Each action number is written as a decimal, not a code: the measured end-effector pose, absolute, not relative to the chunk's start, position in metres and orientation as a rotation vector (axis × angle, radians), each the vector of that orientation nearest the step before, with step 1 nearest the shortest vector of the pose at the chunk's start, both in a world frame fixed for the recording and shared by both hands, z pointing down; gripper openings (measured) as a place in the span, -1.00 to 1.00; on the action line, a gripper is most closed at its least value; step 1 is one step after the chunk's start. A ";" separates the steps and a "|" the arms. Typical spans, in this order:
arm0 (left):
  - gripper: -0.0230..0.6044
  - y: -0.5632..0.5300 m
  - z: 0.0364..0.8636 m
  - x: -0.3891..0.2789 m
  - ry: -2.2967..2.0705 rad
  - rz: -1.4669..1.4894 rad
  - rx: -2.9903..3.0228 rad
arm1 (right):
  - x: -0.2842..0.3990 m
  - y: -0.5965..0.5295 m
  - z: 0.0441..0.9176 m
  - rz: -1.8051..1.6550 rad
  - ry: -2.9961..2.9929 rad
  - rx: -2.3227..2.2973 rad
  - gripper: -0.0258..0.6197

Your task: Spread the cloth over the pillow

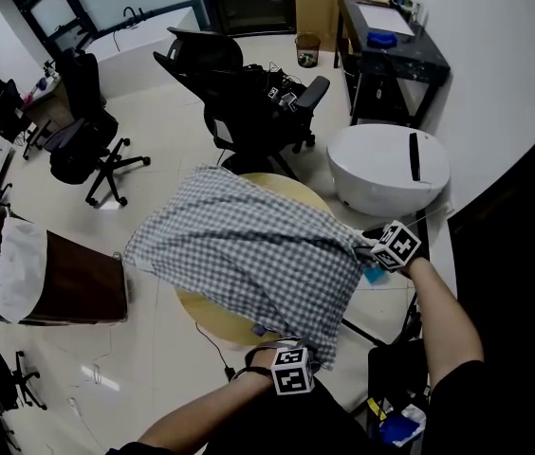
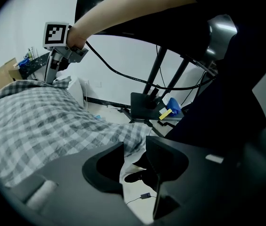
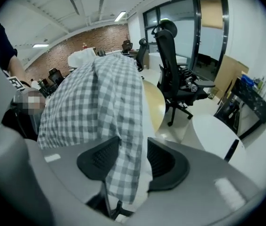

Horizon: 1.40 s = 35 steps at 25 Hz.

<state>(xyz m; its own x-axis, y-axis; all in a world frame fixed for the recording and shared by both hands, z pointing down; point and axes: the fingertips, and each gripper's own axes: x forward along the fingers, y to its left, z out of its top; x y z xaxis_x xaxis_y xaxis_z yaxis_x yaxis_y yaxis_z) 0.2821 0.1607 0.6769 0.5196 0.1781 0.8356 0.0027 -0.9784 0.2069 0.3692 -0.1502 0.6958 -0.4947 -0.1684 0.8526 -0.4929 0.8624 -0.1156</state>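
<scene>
the cloth already covers the hidden pillow on the desk, left claw and right claw both spread, so probably only smoothing remains.

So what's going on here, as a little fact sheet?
Table: round, wooden
Cloth: checked, draped over a bulge on the table
Pillow: not visible
Left gripper: jaws apart, cloth edge at their tips; grip unclear
Right gripper: open, cloth hanging between the jaws
Behind: black chair
</scene>
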 end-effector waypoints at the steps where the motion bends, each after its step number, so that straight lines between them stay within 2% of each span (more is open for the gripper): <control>1: -0.49 0.161 0.679 0.282 0.157 1.451 2.574 | 0.371 -0.154 0.696 0.445 -2.088 0.497 -0.30; 5: -0.49 0.165 0.685 0.287 0.180 1.455 2.563 | 0.372 -0.154 0.700 0.535 -2.105 0.476 -0.36; 7: -0.49 0.167 0.687 0.289 0.193 1.456 2.555 | 0.368 -0.149 0.701 0.538 -2.107 0.429 -0.57; 11: -0.49 0.167 0.687 0.290 0.199 1.443 2.547 | 0.370 -0.152 0.697 0.509 -2.097 0.433 -0.83; 13: -0.49 0.167 0.688 0.291 0.197 1.437 2.543 | 0.378 -0.163 0.689 0.487 -2.099 0.479 -0.86; 20: -0.49 0.181 0.692 0.295 0.230 1.423 2.520 | 0.400 -0.213 0.661 0.248 -2.024 0.671 -0.86; 25: -0.49 0.186 0.699 0.296 0.227 1.420 2.502 | 0.390 -0.219 0.684 0.161 -1.946 0.653 -0.86; 30: -0.49 0.184 0.704 0.293 0.201 1.413 2.490 | 0.381 -0.213 0.710 0.174 -1.893 0.641 -0.76; 33: -0.49 0.181 0.700 0.289 0.174 1.404 2.493 | 0.381 -0.218 0.707 0.161 -1.898 0.680 -0.59; 35: -0.49 0.175 0.695 0.279 0.133 1.397 2.493 | 0.382 -0.225 0.690 0.159 -1.924 0.750 -0.55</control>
<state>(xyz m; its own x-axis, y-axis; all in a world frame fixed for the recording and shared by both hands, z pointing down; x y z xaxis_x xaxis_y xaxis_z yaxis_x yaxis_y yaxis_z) 0.2794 0.1751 0.6948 0.5283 0.2145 0.8216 -0.0560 -0.9567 0.2858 0.3818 -0.2246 0.6899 -0.2858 -0.4301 0.8563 -0.5650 0.7974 0.2119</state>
